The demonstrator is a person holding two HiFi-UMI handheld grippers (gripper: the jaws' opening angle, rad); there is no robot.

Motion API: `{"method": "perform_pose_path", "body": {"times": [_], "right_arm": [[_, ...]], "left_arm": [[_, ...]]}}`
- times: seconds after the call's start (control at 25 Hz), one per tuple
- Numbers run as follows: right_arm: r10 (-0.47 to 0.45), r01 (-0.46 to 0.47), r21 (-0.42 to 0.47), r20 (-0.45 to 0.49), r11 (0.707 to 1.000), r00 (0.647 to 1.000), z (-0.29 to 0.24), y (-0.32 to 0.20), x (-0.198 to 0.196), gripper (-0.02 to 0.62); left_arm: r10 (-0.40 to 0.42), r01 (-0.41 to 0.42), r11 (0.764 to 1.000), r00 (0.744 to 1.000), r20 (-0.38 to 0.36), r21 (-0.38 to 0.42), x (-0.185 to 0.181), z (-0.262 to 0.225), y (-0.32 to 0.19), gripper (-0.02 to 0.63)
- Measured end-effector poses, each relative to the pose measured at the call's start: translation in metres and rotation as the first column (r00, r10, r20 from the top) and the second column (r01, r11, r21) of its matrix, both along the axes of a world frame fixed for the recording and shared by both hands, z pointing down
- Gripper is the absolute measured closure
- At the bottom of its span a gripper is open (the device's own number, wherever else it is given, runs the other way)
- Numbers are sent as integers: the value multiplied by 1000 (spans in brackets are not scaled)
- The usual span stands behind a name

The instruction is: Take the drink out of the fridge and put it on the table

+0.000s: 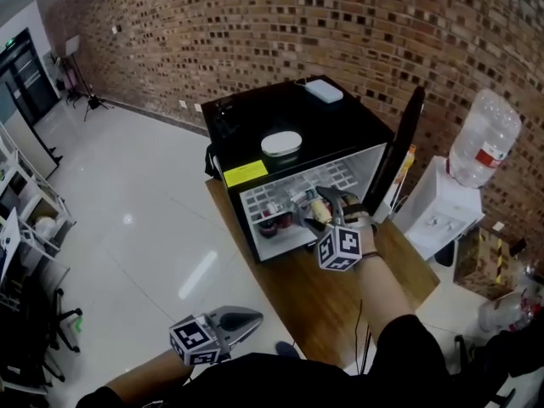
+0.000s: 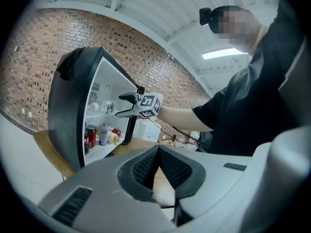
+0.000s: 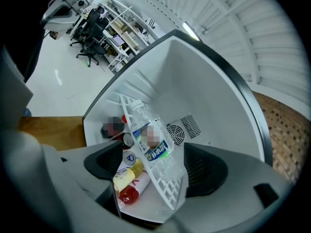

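Note:
A black mini fridge (image 1: 255, 126) stands on the wooden table (image 1: 327, 300) with its door (image 1: 401, 151) swung open to the right. On its white wire shelf (image 3: 163, 191) lies a clear water bottle (image 3: 151, 142) with a blue-green label. My right gripper (image 1: 321, 204) reaches into the opening, and its jaws stand wide on either side of the bottle without pressing on it. Under the shelf lie a yellow bottle (image 3: 127, 174), a red-capped bottle (image 3: 130, 192) and cans (image 2: 91, 136). My left gripper (image 1: 242, 320) hangs low at the front left, shut and empty.
A white round dish (image 1: 281, 144) and a white box (image 1: 324, 90) sit on the fridge top. A water dispenser (image 1: 472, 155) stands to the right by the brick wall. Bare tabletop lies in front of the fridge. Shelving and office chairs (image 3: 92, 25) stand across the room.

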State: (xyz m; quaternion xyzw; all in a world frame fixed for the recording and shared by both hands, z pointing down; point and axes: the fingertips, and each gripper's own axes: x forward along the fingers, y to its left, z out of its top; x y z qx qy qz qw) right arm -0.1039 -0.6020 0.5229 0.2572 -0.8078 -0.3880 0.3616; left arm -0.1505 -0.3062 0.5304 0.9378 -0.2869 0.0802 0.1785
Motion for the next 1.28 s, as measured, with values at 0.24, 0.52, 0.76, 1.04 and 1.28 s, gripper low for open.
{"method": "perform_pose_path", "body": {"times": [0.24,0.52,0.76,1.04,1.28], "right_arm": [[-2,16,101,-140,995,990,2,-17,-25,186],[34,37,201,-341,979,939,27,-35,-42,178],[85,-7,187,-410,982,908,48,-56,-52,161],[93,5,246,-389,969,916,44,-54,-53,218],[86,25,273,-388,962,917,36,-38,-46,260]], "left_arm": [[16,-16,1000,1000,14,-19,-7,8,14,612],[-30,31,999,999,44,-33,-36,7,37,612],[-43,45,999,997,56,-30,-55,0,44,612],[-56,56,998,997,47,-3,-65,-4,34,612],[-63,62,997,998,26,45,-59,-19,10,612]]}}
